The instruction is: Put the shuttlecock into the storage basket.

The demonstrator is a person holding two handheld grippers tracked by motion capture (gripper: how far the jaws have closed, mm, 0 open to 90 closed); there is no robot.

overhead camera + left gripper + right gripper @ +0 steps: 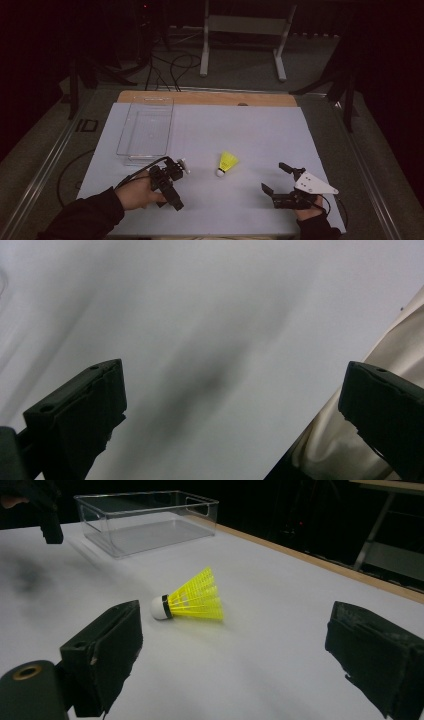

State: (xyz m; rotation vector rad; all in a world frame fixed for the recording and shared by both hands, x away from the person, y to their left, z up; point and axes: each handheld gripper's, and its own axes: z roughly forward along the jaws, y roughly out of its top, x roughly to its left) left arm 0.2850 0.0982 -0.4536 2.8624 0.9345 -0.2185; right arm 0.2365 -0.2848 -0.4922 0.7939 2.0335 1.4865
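My right gripper (274, 177) sits low over the near right part of the desk (260, 135), held in my right hand (309, 207), its jaws spread wide with nothing between them. In the right gripper view, the two black jaws rise at either side, and a yellow shuttlecock (192, 598) lies on its side on the white surface ahead of them, between their lines but well short of touching either. Its white cork tip points toward the left jaw in that view and its skirt fans away to the right. From the high view the shuttlecock (227, 163) rests near the middle of the desk, between my two grippers.

My left gripper (172, 177) hangs over the near left part of the desk, gripped by my left hand (137, 192). In the left gripper view its jaws stand wide apart over bare white surface, holding nothing.

Beyond the left gripper, a clear plastic bin (146, 131) stands at the far left of the desk, empty.
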